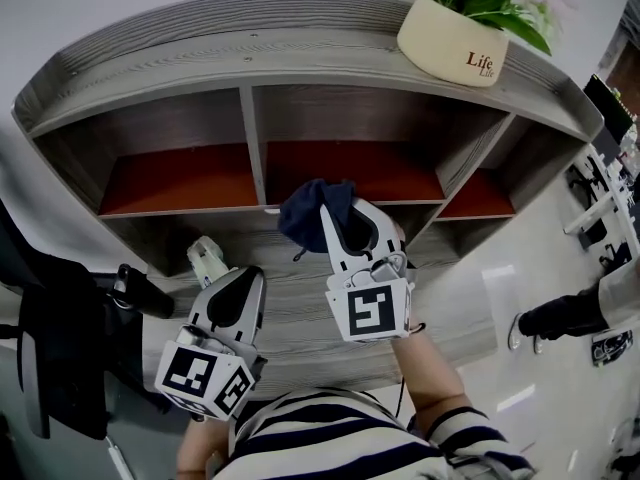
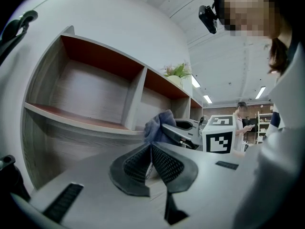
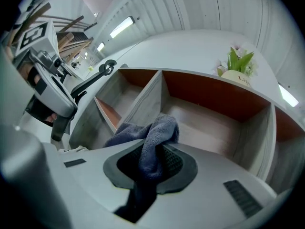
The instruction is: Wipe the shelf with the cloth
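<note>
A grey wooden shelf unit (image 1: 150,58) with red inner panels has several open compartments. The dark blue cloth (image 1: 303,215) is bunched in front of the middle compartment's board edge, and my right gripper (image 1: 345,216) is shut on it. In the right gripper view the cloth (image 3: 153,136) hangs over the pads and hides the gripper's (image 3: 151,162) jaw gap. My left gripper (image 1: 214,274) is lower left, before the shelf's lower front, jaws pressed together (image 2: 150,150). A small crumpled white piece (image 1: 206,259) sticks out at its tips.
A cream plant pot (image 1: 455,40) with green leaves stands on the shelf top at the right. A dark chair-like frame (image 1: 60,353) is at the left. A person's dark shoe (image 1: 560,314) is on the floor at the right. Another person (image 2: 243,123) stands far off.
</note>
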`<state>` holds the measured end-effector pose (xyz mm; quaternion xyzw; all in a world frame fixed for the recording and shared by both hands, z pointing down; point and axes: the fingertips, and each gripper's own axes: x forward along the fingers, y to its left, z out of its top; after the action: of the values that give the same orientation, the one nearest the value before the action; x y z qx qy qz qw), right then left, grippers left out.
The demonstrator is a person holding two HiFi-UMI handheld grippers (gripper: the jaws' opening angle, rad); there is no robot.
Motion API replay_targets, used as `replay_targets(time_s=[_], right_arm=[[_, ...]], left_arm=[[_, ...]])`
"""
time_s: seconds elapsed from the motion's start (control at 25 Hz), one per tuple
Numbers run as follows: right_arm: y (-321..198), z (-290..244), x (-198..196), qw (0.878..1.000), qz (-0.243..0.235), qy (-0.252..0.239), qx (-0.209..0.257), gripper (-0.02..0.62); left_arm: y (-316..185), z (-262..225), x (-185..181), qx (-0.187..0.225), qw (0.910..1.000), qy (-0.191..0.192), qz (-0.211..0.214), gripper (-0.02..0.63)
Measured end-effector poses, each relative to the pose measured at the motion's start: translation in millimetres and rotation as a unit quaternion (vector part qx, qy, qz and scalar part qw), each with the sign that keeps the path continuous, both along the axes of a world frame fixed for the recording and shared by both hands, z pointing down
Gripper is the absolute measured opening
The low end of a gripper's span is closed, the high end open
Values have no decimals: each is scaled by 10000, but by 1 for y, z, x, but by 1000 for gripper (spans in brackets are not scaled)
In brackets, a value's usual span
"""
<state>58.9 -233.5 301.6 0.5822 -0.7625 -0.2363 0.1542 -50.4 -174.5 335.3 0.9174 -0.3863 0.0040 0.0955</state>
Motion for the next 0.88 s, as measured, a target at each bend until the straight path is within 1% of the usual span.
replay_targets(time_s=[0.24, 0.52, 0.88], right_arm=[[5, 0, 39, 9989, 469, -65, 4, 66], [12, -1, 84, 9948, 1011, -103, 38, 66], [24, 2, 138, 9856, 1679, -199, -67, 66]], left_arm=[[-1, 0, 15, -5, 9997, 20, 225, 21], [-3, 0, 28, -3, 9991, 49, 432, 22], [-3, 1, 34, -28, 9986, 37, 523, 23]])
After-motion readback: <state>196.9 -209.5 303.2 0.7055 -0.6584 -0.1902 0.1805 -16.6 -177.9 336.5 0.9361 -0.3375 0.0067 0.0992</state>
